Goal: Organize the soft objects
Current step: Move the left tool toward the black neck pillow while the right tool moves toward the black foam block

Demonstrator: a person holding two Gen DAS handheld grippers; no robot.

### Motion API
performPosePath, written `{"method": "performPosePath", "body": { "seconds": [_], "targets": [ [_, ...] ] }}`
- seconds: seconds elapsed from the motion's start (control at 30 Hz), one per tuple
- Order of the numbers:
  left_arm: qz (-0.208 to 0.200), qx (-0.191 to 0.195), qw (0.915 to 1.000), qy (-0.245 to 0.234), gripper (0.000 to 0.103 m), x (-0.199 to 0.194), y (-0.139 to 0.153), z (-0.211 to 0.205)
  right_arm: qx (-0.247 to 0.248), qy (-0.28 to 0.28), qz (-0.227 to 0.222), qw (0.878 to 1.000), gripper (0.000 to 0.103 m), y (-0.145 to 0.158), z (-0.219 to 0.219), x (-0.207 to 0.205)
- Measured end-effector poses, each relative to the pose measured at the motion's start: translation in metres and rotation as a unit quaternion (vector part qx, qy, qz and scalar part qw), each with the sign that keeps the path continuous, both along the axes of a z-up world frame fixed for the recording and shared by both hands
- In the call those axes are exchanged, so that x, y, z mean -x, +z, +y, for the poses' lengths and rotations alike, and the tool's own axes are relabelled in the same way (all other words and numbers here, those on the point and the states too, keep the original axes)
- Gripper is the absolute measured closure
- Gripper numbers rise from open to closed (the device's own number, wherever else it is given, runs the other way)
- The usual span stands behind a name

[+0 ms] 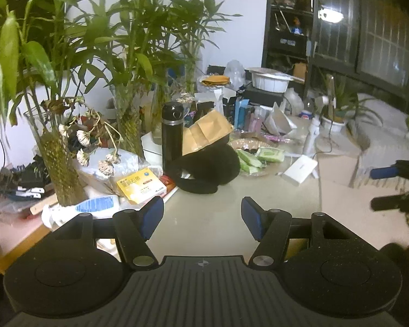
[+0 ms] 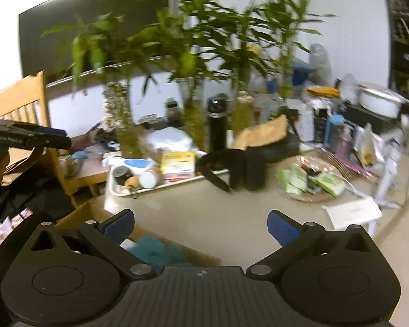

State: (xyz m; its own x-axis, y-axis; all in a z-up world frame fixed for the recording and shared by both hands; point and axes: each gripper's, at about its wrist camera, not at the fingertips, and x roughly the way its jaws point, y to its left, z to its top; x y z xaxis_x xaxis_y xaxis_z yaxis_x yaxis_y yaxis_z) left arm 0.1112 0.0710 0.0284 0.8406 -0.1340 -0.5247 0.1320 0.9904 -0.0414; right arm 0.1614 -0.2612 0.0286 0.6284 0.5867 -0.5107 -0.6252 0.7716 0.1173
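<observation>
- Left wrist view: the left gripper (image 1: 202, 222) points down at a bare patch of the pale table (image 1: 259, 190). Its two blue-padded fingers stand well apart with nothing between them.
- At twelve o'clock from the fingers lies one black soft object (image 1: 210, 167), a dark fabric lump, resting on the table.
- One black flask (image 1: 172, 136) stands upright just beside that lump, at its ten o'clock. One brown paper bag (image 1: 207, 133) leans over the top of the lump.
- One yellow box (image 1: 140, 185) lies at ten o'clock from the fingers, and one white bottle (image 1: 95, 205) lies on its side at nine o'clock.
- Three glass vases of green bamboo (image 1: 128, 125) can be counted along the wall.
- Green packets (image 1: 261, 156) sit on one clear plate at one o'clock; their number is unclear.
- The right gripper (image 1: 390, 188) shows at three o'clock, at the frame edge, its two fingers apart and nothing seen between them.
- Right wrist view, blurred: the right gripper (image 2: 201, 227) has its two blue pads spread wide and empty above the table (image 2: 231, 212).
- The black soft object (image 2: 231, 169) lies at twelve o'clock, near the table's far side.
- One teal fuzzy item (image 2: 152, 253) lies in one cardboard box (image 2: 79, 215) at seven o'clock, partly hidden by the left finger.
- The left gripper (image 2: 54, 136) shows at nine o'clock.
- One wooden chair (image 2: 21, 100) stands at ten o'clock.
</observation>
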Motion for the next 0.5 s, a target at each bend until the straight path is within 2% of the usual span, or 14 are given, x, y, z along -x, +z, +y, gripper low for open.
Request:
{"method": "performPosePath", "body": {
  "seconds": [0.23,0.5],
  "targets": [
    [0.006,-0.021,0.9997,-0.012,0.041,-0.024,-0.018,0.002,-0.009,-0.051,0.025,0.998,0.000,-0.027,-0.028,-0.015],
    [0.004,-0.035,0.9991,-0.024,0.041,-0.047,-0.032,0.000,-0.021,-0.076,0.023,0.997,0.000,-0.036,-0.042,-0.028]
  ]
}}
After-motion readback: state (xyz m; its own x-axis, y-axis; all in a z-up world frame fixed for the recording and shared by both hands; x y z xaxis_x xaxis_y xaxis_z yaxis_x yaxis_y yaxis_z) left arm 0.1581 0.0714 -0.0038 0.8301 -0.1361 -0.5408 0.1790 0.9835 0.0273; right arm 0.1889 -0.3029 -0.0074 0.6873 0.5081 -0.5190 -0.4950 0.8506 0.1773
